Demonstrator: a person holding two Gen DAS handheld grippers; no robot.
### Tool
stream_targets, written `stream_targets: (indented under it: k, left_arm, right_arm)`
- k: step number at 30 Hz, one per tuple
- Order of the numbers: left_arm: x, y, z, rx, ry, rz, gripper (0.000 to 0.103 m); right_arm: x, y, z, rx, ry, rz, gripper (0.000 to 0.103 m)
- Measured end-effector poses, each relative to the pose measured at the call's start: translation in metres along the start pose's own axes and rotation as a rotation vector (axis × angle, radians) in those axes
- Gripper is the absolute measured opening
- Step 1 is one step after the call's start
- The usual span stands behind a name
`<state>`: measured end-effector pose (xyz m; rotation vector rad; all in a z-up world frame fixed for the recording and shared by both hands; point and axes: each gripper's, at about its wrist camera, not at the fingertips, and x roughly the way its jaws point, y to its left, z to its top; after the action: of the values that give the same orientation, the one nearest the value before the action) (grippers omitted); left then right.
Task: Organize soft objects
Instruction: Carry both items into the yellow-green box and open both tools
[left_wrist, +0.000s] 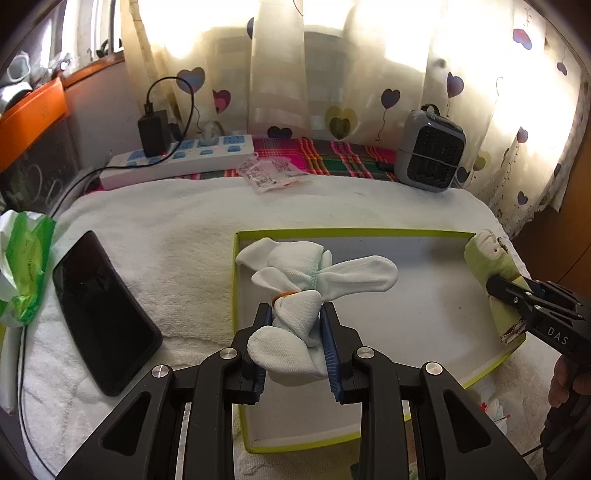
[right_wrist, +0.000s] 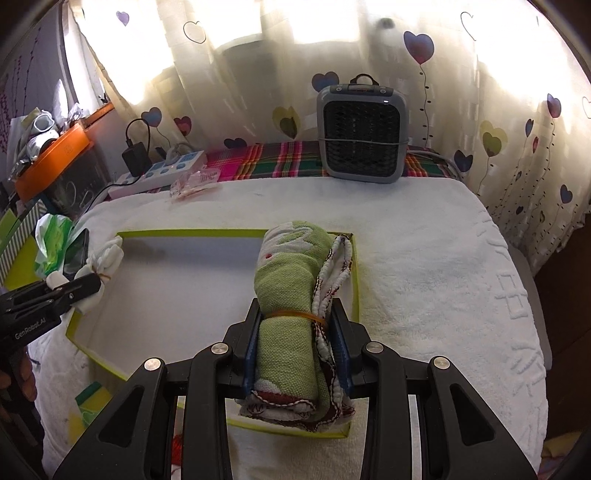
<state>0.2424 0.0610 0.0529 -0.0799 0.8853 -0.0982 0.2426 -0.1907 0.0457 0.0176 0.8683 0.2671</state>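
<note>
My left gripper (left_wrist: 295, 314) is shut on a bundle of white socks (left_wrist: 306, 280) tied with an orange rubber band, held over the left part of a shallow green-rimmed box (left_wrist: 354, 232). My right gripper (right_wrist: 295, 314) is shut on a rolled green cloth (right_wrist: 291, 295) with a red-stitched white edge, bound by a rubber band, over the right side of the box (right_wrist: 184, 232). The right gripper with the cloth (left_wrist: 491, 258) shows at the box's right edge in the left wrist view. The left gripper (right_wrist: 92, 284) with the socks (right_wrist: 107, 254) shows at the box's left edge in the right wrist view.
The box lies on a white towel (left_wrist: 166, 229). A black phone (left_wrist: 103, 317) and a green plastic bag (left_wrist: 26, 266) lie to its left. A power strip (left_wrist: 177, 158), a plastic packet (left_wrist: 269, 173) and a grey heater (right_wrist: 362, 133) stand at the back by the curtain.
</note>
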Motion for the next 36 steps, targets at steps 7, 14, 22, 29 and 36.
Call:
stream_targets:
  k: [7, 14, 22, 29, 36]
  left_arm:
    - [0.021, -0.009, 0.003, 0.018, 0.038, -0.007, 0.024]
    - [0.028, -0.011, 0.004, 0.035, 0.037, 0.013, 0.025]
    - [0.032, -0.009, 0.002, 0.007, 0.041, 0.008, 0.035]
    - [0.031, -0.009, 0.002, -0.003, 0.041, -0.012, 0.043]
    - [0.025, -0.011, 0.000, -0.005, 0.026, -0.010, 0.054]
  right_arm:
    - [0.021, 0.003, 0.001, -0.018, 0.033, -0.011, 0.035]
    - [0.030, 0.005, 0.002, -0.030, 0.035, -0.030, 0.036]
    - [0.032, 0.004, 0.000, -0.030, 0.027, -0.040, 0.039]
    - [0.031, 0.005, 0.000, -0.033, 0.019, -0.048, 0.042]
    - [0.027, 0.006, -0.001, -0.029, 0.005, -0.052, 0.048]
